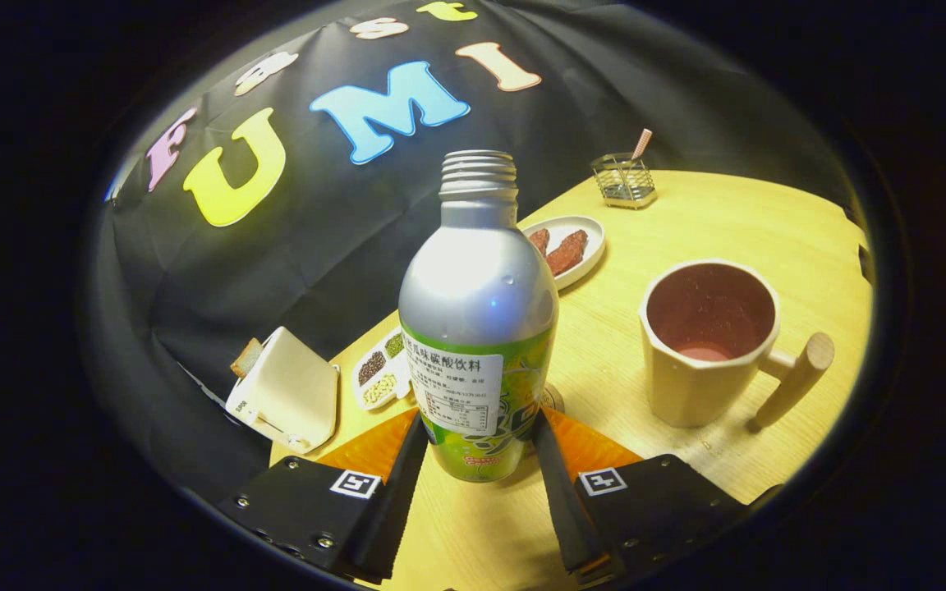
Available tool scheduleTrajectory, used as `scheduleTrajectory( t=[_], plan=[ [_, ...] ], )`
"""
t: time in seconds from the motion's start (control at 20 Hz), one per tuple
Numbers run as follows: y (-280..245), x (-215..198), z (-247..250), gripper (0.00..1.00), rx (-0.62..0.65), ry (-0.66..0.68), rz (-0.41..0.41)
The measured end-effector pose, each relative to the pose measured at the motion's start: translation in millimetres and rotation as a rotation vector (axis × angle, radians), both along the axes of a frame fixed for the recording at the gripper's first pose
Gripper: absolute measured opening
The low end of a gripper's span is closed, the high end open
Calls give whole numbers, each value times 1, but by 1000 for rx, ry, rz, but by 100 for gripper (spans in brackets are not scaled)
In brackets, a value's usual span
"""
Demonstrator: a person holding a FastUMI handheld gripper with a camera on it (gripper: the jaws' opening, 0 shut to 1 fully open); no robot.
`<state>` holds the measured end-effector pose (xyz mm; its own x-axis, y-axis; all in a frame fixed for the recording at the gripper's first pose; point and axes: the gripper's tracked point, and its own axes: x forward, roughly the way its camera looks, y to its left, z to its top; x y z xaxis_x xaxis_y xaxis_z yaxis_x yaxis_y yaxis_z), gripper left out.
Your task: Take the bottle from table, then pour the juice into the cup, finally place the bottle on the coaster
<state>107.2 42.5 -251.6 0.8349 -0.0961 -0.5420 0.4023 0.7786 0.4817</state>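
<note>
Gripper view: hand-held gripper (477, 447) clamps bottle (477, 328) low on label, both fingers pressing. Bottle upright, uncapped, cup (707, 345) right of bottle on table (727, 222). Likely step: pour. Advice: keep squeeze firm, tilt slowly toward cup mouth.

I see a silver aluminium bottle with a green label and an uncapped threaded neck (478, 328) standing upright between the gripper (479, 443) fingers, both pressed against its lower sides. A cream faceted cup with a wooden peg handle (707, 345) stands at two o'clock from the bottle — a little pinkish liquid in its bottom. A round coaster (553, 400) peeks out behind the bottle's base — mostly hidden.
</note>
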Motion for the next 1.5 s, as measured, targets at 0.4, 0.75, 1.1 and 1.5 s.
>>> scheduleTrajectory(
  t=[0.4, 0.75, 1.1, 1.5],
  plan=[
    [-11, 19, -9, 73, -123, 0, -39],
    [-12, 36, -26, 73, -241, 47, 15],
    [-15, 43, -25, 77, -357, 35, 60],
    [-10, 42, -31, 87, -382, 38, 117]
  ],
)
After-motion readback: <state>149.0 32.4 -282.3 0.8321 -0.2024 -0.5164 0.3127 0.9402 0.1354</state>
